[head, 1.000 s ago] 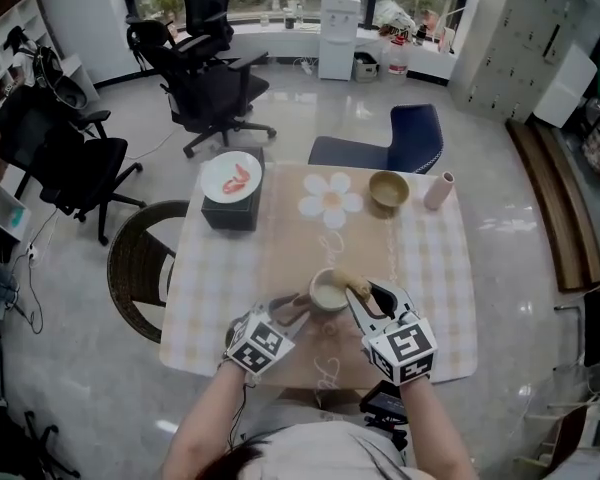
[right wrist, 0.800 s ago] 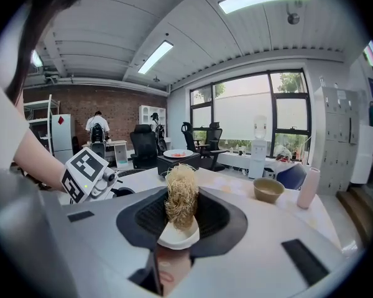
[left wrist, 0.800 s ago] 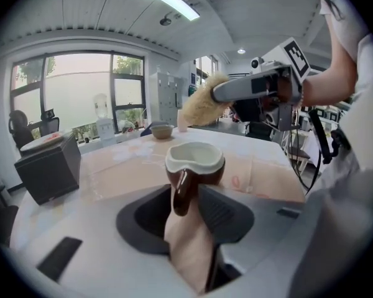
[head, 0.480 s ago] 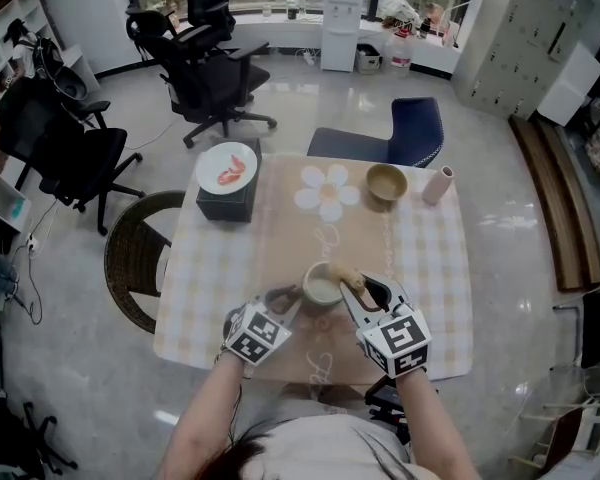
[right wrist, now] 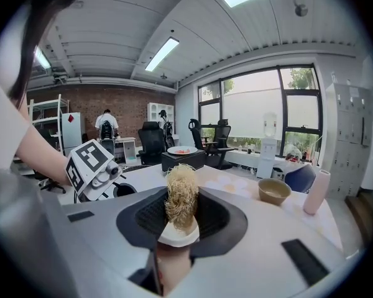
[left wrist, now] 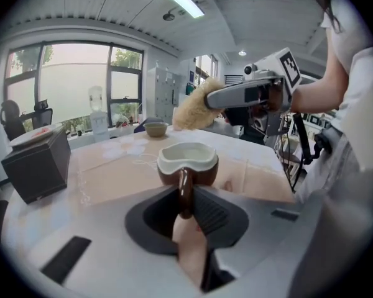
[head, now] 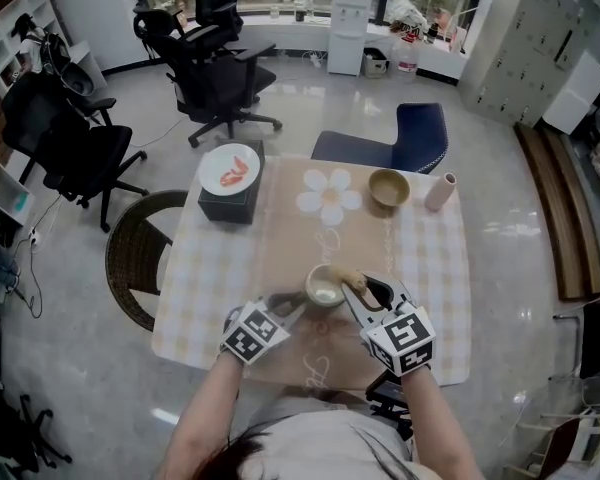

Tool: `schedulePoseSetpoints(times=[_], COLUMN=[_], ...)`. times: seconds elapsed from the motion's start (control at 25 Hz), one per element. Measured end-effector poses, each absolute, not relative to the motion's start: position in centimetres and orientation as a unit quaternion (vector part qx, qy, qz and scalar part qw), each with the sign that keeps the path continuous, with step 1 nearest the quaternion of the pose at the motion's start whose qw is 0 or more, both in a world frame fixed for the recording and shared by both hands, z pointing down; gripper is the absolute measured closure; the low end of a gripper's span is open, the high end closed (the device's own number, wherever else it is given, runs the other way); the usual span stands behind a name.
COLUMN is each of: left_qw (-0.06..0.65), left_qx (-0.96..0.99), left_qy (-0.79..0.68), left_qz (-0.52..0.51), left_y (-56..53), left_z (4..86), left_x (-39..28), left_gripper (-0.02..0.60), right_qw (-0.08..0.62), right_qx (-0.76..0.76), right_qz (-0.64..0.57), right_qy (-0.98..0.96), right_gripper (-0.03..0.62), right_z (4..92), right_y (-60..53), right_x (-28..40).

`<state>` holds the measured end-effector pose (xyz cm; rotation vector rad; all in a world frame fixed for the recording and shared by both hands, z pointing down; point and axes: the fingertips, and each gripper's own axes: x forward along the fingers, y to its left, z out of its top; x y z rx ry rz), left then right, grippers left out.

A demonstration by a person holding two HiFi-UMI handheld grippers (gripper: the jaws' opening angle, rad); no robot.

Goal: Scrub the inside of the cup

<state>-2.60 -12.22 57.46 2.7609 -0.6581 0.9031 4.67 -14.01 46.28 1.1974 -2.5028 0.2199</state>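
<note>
Left gripper (left wrist: 186, 208) jaws have just been closing and now pinch the cup (head: 325, 286) by its handle. The cup stands mouth up on the surface (head: 430, 268), near the front edge. Right gripper (head: 360, 292) clamps the brush (right wrist: 181, 194), bristles just right of the rim. Judgement: next move is left and down.

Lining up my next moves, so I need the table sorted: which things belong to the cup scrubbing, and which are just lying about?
In the job: brown ceramic cup with white inside; straw-coloured bristle brush.
Lying about: beige round bowl; pink cylindrical container; white round plate on a black box.
</note>
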Motion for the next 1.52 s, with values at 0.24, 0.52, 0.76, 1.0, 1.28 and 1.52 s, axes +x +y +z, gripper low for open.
schedulePoseSetpoints(times=[0.24, 0.52, 0.76, 1.0, 1.28, 1.52], left_qw=[0.112, 0.099, 0.089, 0.08, 0.073, 0.081], left_qx=[0.931, 0.924, 0.922, 0.92, 0.919, 0.916], left_qy=[-0.186, -0.204, -0.209, -0.207, -0.208, -0.209], left_qz=[0.294, 0.307, 0.314, 0.321, 0.328, 0.333], left_y=[-11.5, -12.1, -12.3, -12.4, -12.5, -12.4], left_z=[56.6, 56.7, 56.7, 56.7, 56.7, 57.1], left_x=[-1.8, -2.5, -2.7, -2.7, -2.7, -2.9], left_gripper=[0.52, 0.52, 0.52, 0.52, 0.52, 0.52], right_qw=[0.182, 0.201, 0.263, 0.293, 0.32, 0.329], right_qx=[0.402, 0.325, 0.281, 0.245, 0.233, 0.256], right_qz=[0.071, 0.049, 0.048, 0.088, 0.109, 0.092], right_qy=[-0.894, -0.923, -0.922, -0.92, -0.912, -0.904], right_gripper=[0.496, 0.496, 0.496, 0.496, 0.496, 0.497], right_z=[45.7, 45.8, 47.5, 49.0, 50.3, 50.7], right_y=[-14.3, -13.3, -12.8, -13.2, -14.3, -15.5], right_x=[4.9, 3.1, 1.9, 0.8, 0.6, 0.7])
